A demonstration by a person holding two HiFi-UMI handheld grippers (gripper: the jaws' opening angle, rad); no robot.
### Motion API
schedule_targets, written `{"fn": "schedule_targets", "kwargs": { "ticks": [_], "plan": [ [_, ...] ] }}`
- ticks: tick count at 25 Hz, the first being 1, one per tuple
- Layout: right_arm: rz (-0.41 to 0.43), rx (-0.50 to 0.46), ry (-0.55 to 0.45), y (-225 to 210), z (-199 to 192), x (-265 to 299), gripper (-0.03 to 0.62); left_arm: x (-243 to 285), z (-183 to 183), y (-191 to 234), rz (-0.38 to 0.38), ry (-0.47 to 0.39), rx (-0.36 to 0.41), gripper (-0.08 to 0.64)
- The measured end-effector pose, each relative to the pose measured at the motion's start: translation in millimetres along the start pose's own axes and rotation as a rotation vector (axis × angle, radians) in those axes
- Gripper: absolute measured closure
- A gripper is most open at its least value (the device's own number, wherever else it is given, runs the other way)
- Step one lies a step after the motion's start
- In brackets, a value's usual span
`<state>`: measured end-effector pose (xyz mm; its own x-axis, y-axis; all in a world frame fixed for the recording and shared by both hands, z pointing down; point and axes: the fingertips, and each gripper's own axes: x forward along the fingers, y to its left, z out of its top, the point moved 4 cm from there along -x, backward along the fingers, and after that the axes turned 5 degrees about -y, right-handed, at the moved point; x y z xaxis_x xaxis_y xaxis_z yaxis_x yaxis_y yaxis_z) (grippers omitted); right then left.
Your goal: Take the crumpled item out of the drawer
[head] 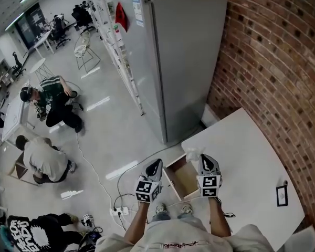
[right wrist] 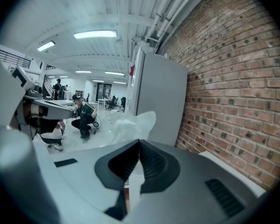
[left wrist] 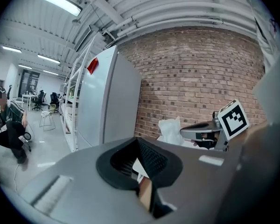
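Jaws of the right gripper (right wrist: 139, 141) are clenched on the crumpled item (right wrist: 130, 125), a wad of thin, whitish, half-clear material that bunches up beyond the pinched tips and hides part of the room behind it. Jaws of the left gripper (left wrist: 138, 141) are pressed together too, with nothing between them. Seen from the head, the right gripper (head: 203, 158) and the left gripper (head: 157, 163) are held side by side, one on each side of the open drawer (head: 182, 181). The crumpled item (head: 193, 153) shows as a small pale puff at the right gripper's tip, over the drawer's far end and close to the near left corner of the white table (head: 252, 161). The drawer's bare wooden floor shows in this view alone. The left gripper's view takes in its partner from the side: the right gripper (left wrist: 185, 131) with its black-and-white marker cube (left wrist: 233, 119), the crumpled item (left wrist: 171, 129) standing up from its tip in soft creased peaks against the brick wall (left wrist: 200, 78). The right gripper's view gives the closest look at the wrinkled, see-through folds. A tall grey fridge (head: 184, 56) stands on the far side of the drawer against the brick wall (head: 273, 62), and several people (head: 55, 101) crouch on the pale floor (head: 110, 140) far to the left.
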<state>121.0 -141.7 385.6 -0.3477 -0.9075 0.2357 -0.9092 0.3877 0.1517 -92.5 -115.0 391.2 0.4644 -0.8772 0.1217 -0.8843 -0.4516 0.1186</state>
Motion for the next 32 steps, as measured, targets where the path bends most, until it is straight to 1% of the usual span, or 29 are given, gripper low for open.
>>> {"fn": "schedule_targets", "kwargs": {
  "ticks": [4, 9, 17, 20, 23, 32],
  "plan": [
    [0.006, -0.007, -0.005, -3.2, 3.5, -2.3, 0.578, -2.1, 14.2, 1.8, 0.025, -0.025, 0.000, 0.569],
    [0.015, -0.018, -0.026, -6.3, 17.3, 0.5, 0.578, -1.2, 31.1, 10.1, 0.045, -0.046, 0.016, 0.569],
    [0.027, -0.027, -0.061, -3.8, 34.3, 4.5, 0.578, -11.0, 40.4, 25.1, 0.101, -0.076, 0.002, 0.569],
    [0.027, -0.025, -0.064, -1.4, 35.5, 4.9, 0.578, -10.3, 44.8, 26.1, 0.102, -0.085, -0.007, 0.569],
    [0.028, -0.020, -0.063, -0.3, 36.9, 3.2, 0.578, -7.9, 50.5, 23.3, 0.092, -0.094, 0.002, 0.569],
    [0.030, -0.020, -0.072, 4.5, 40.5, -4.3, 0.578, -13.2, 52.1, 18.6, 0.079, -0.080, 0.012, 0.569]
  ]
}}
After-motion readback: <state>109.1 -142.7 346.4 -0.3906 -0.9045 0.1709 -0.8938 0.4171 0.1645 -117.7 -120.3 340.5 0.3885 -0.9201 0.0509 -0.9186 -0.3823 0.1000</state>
